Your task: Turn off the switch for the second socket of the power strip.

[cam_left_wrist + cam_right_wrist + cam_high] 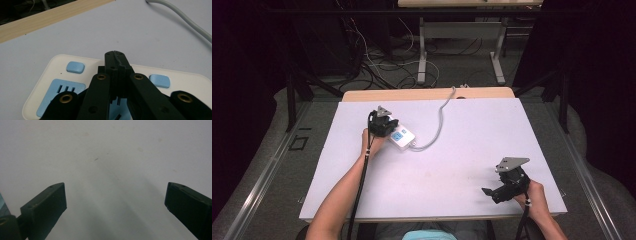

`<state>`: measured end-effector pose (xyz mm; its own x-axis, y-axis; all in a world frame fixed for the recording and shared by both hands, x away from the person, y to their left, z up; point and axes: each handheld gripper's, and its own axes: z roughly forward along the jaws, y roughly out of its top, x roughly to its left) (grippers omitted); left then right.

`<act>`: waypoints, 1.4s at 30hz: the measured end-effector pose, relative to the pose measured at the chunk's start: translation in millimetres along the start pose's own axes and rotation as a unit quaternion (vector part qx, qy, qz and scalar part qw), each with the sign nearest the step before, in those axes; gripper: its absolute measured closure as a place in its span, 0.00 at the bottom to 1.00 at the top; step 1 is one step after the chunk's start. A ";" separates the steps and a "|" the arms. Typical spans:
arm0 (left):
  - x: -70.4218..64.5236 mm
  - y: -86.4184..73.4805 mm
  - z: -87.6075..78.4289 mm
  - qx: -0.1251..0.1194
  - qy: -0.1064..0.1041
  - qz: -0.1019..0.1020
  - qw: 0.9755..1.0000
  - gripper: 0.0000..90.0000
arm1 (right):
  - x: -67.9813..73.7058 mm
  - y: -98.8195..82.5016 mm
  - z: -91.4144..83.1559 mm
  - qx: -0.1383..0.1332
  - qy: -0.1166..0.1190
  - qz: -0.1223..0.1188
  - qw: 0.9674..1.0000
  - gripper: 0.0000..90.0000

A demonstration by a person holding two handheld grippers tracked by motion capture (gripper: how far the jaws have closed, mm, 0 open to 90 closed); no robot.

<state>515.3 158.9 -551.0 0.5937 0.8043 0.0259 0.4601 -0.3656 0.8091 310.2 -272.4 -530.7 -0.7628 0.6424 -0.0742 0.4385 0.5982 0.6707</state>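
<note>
A white power strip with blue socket faces lies on the left half of the white table. Its grey cable runs toward the far edge. My left gripper sits over the strip's left end. In the left gripper view its jaws are shut together with nothing between them. The tips hang over the strip's white top, between two small blue buttons. I cannot tell whether they touch it. My right gripper rests near the front right corner, and its jaws stand wide open over bare table.
The grey cable curves across the board behind the strip. A wooden strip borders the table's far edge. Beyond it are floor cables and another table's legs. A person's forearms come in from the front edge.
</note>
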 end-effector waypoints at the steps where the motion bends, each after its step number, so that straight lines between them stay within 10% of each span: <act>1: -0.3 0.2 -0.3 0.003 0.001 -0.001 1.000 1.00 | 0.0 0.0 0.0 0.000 0.000 0.000 1.000 0.04; 42: -3.6 7.4 -2.9 0.016 0.013 0.011 1.000 1.00 | 1.1 -0.3 -0.5 0.001 0.006 -0.004 1.000 0.04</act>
<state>514.7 154.6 -543.4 0.5866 0.8077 0.0584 0.4683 -0.3972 0.7892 308.9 -272.1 -530.5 -0.7711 0.6328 -0.0706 0.4344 0.6039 0.6683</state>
